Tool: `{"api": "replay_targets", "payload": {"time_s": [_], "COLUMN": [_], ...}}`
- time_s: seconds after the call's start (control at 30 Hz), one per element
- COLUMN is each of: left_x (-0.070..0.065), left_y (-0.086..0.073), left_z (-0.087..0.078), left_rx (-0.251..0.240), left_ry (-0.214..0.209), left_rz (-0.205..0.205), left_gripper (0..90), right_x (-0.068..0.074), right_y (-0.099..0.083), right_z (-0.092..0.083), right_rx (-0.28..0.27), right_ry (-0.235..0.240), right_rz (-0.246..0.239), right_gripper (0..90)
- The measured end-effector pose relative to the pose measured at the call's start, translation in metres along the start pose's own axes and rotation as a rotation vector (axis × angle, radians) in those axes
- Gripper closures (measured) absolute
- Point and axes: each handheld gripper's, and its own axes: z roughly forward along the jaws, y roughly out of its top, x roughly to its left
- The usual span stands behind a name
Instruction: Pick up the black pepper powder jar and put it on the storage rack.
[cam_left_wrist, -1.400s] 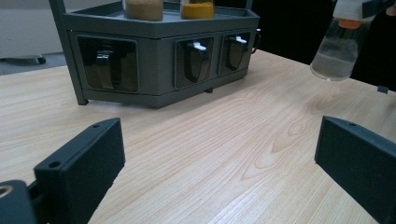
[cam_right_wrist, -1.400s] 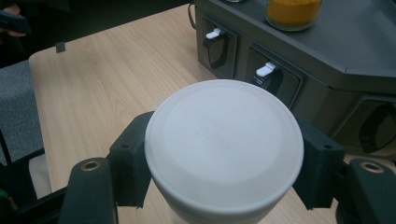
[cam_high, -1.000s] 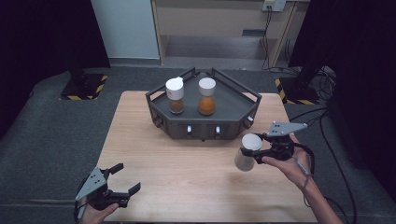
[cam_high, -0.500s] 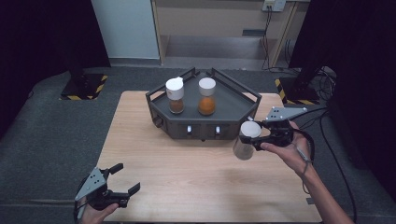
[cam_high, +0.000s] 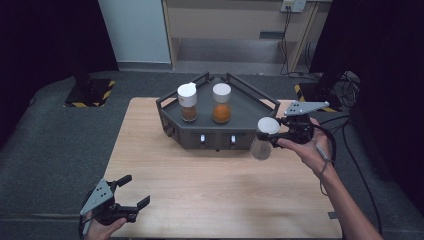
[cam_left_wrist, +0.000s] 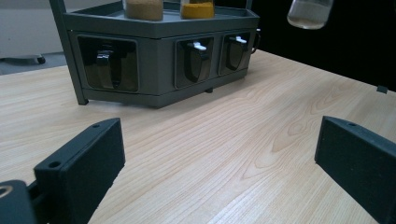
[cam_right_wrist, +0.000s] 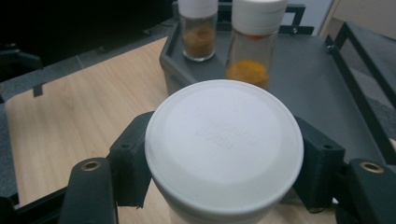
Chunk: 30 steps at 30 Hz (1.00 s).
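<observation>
On the wooden table (cam_high: 210, 190) stands a dark rack (cam_high: 250, 107) with two spice jars, beside which the right gripper (cam_high: 274, 136) clamps a white-capped jar (cam_high: 264, 138) aloft, while the left gripper (cam_high: 131, 192) rests spread open.

The high view looks forward and down over the whole table (cam_high: 210, 195). The left gripper view sits low near the tabletop, facing the rack (cam_left_wrist: 159, 70) front. The right gripper view looks down, very close, on a jar (cam_right_wrist: 224, 144) lid (rack behind). All share the rack.
</observation>
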Motion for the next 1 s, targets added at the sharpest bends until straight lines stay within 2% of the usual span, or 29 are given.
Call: {"api": "replay_targets", "payload": {"time_s": [0.23, 1.0], "left_x": [0.000, 0.001], "left_y": [0.000, 0.000], "left_z": [0.000, 0.000], "left_rx": [0.001, 0.003], "left_ry": [0.000, 0.000], "left_rz": [0.000, -0.001], "left_gripper": [0.8, 0.8], "right_x": [-0.008, -0.021], "right_y": [0.016, 0.051], "right_z": [0.005, 0.021], "right_rx": [-0.002, 0.003], "right_ry": [-0.036, -0.128], "right_rz": [0.008, 0.029], "right_gripper": [33.9, 33.9]}}
